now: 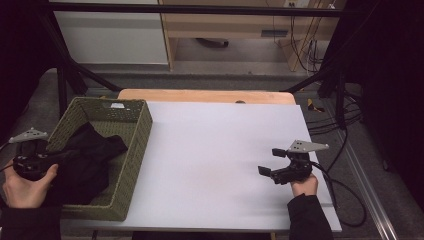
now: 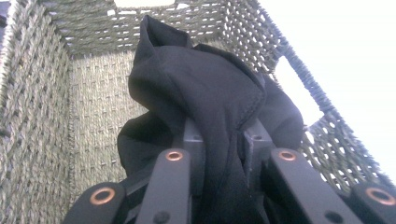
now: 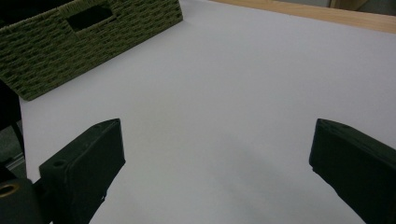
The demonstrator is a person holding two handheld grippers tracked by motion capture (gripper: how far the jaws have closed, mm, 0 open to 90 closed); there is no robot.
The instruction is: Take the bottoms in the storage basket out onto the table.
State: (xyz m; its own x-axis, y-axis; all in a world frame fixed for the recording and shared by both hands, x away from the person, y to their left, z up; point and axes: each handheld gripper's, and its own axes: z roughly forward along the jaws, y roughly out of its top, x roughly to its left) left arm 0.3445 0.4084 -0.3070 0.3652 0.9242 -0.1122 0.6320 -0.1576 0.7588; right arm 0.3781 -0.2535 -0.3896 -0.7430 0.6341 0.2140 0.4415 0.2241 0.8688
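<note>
A black cloth [image 1: 87, 155] lies bunched inside the green woven basket [image 1: 137, 145] at the table's left. My left gripper [image 1: 60, 157] reaches into the basket from its left side and is shut on that cloth. In the left gripper view the black cloth [image 2: 205, 93] rises in a fold pinched between the two jaws, with the basket [image 2: 32, 116] walls around it. My right gripper [image 1: 272, 161] hovers low over the white table top at the right, open, with nothing between its jaws. The right gripper [image 3: 217, 154] view looks across bare white surface toward the basket [image 3: 84, 37].
The white table top [image 1: 215, 155] spreads between basket and right gripper. A wooden strip [image 1: 205, 95] runs along the far edge. Black frame bars [image 1: 60, 75] and cables [image 1: 345, 120] stand beside the table.
</note>
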